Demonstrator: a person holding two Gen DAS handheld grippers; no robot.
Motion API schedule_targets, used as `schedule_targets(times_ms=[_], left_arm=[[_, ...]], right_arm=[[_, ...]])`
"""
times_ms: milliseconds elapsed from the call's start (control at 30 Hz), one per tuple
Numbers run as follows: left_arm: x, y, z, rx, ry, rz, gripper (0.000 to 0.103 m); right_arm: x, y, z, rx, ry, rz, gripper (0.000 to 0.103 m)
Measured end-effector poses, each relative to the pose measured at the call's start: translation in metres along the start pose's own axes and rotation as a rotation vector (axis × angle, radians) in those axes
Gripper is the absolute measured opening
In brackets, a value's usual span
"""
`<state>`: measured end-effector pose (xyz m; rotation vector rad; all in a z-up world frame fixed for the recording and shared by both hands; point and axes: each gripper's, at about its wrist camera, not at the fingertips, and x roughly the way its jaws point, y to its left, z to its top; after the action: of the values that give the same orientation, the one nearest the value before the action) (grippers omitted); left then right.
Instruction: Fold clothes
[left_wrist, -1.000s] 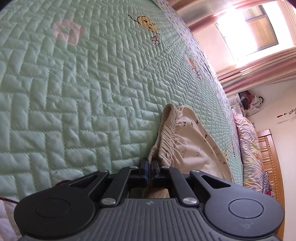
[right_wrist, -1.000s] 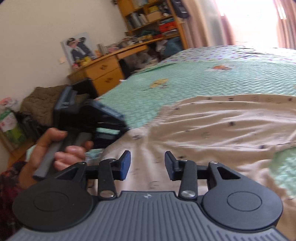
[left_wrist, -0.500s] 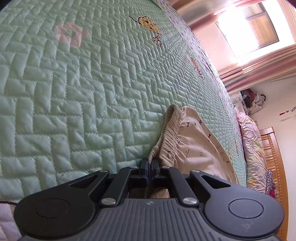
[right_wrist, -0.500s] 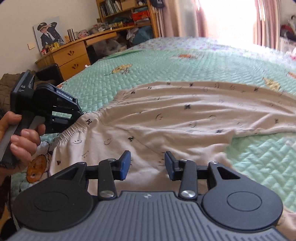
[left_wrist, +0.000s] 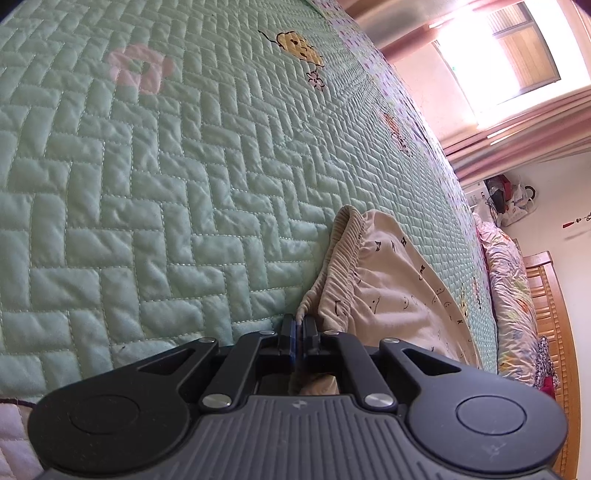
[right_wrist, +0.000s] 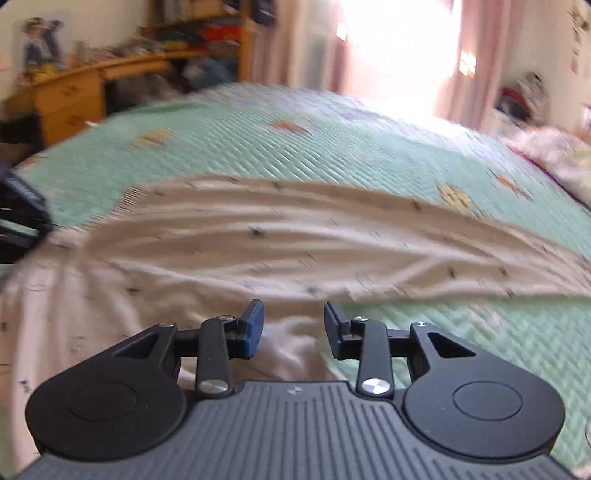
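Note:
Cream trousers (left_wrist: 391, 291) printed with small black smiley marks lie on a mint-green quilted bedspread (left_wrist: 155, 192). My left gripper (left_wrist: 298, 326) is shut on the ribbed elastic waistband (left_wrist: 340, 251), holding its edge just off the quilt. In the right wrist view the trousers (right_wrist: 280, 240) stretch across the bed, blurred by motion. My right gripper (right_wrist: 293, 325) hovers over the crotch area with its jaws closing; no cloth is between the pads. The other gripper (right_wrist: 20, 218) shows at the left edge of that view.
A floral pillow (left_wrist: 513, 295) and a wooden headboard (left_wrist: 554, 314) stand at the bed's far end. A wooden desk (right_wrist: 70, 99) with shelves lies beyond the bed. Bright curtained windows (right_wrist: 399, 55) face the bed.
My right gripper has swung to the right over the trousers and dipped toward them, and its jaws have narrowed slightly. The left gripper stays shut on the waistband in the same place.

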<state>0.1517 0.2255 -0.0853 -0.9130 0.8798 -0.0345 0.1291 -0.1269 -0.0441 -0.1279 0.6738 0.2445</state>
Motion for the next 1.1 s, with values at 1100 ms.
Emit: schedule_targets(times_ms=[1100], left_arm=[[-0.006,0.009,-0.001,-0.022,0.006,-0.027,0.004]], right_arm=[[-0.015,-0.040,-0.008,0.213,-0.049,0.052,0.008]])
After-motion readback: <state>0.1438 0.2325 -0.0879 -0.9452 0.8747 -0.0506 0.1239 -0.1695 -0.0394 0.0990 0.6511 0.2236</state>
